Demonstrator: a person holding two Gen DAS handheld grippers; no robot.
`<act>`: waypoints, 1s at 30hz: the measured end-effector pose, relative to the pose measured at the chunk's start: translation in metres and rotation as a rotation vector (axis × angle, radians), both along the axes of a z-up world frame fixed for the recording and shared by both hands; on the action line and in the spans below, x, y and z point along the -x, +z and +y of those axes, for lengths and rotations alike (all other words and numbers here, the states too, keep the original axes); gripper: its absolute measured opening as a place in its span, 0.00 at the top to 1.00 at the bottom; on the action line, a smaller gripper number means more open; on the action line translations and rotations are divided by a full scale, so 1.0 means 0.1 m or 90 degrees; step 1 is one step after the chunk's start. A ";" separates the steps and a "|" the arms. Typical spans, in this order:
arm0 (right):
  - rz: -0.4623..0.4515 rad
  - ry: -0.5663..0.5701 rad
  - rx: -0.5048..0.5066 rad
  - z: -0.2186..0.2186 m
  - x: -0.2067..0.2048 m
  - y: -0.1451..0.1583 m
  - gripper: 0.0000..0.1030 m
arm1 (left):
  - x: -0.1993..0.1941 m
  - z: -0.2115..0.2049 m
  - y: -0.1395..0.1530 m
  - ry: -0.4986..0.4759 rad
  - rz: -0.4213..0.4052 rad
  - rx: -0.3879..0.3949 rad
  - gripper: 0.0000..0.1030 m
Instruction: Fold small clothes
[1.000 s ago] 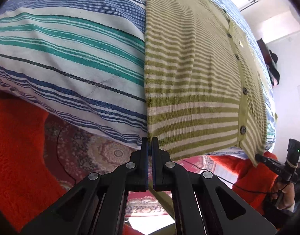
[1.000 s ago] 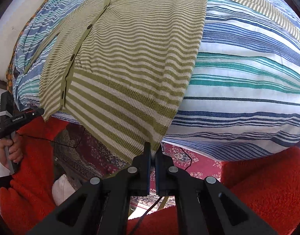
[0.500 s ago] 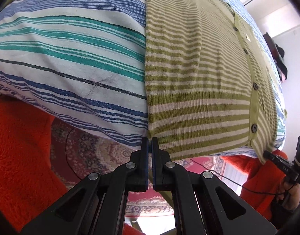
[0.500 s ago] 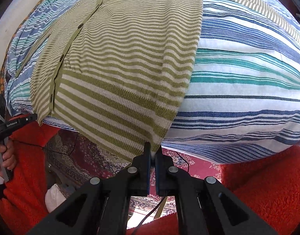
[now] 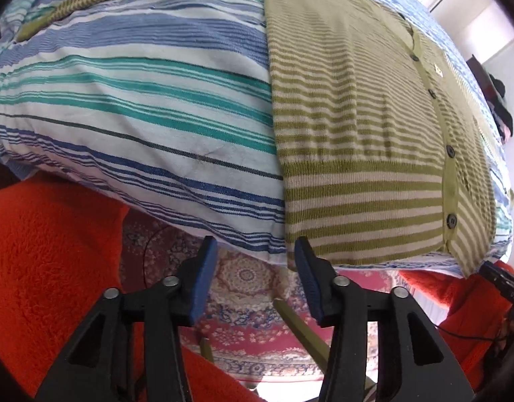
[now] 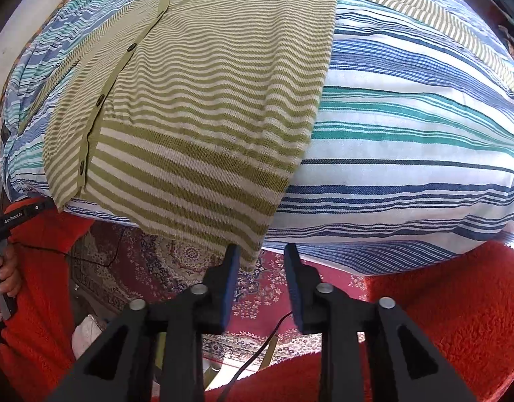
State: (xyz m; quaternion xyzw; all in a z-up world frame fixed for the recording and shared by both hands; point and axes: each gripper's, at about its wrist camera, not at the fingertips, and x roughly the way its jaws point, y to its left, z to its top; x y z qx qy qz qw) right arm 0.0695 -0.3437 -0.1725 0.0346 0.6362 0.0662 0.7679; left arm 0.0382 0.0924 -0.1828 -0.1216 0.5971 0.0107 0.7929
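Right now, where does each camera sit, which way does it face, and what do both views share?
Left wrist: on the left gripper, looking steeply down at the cardigan's hem corner; jaws opening, nothing between them, orange sleeve beside.
Right wrist: on the right gripper, facing down at the opposite hem corner; jaws opening, empty.
Shared: cardigan, striped sheet, patterned rug.

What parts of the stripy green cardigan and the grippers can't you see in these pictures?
- Cardigan far sleeve end: left wrist view, too small and squeezed by the lens at the top edge.
- Cardigan's underside: both views, it lies flat on the striped sheet.
- Left gripper and right gripper handles: cut off at the bottom edges.
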 end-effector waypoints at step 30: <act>-0.366 -0.115 0.094 -0.10 0.46 0.96 0.31 | 0.09 0.01 0.62 0.064 -0.198 -0.131 0.31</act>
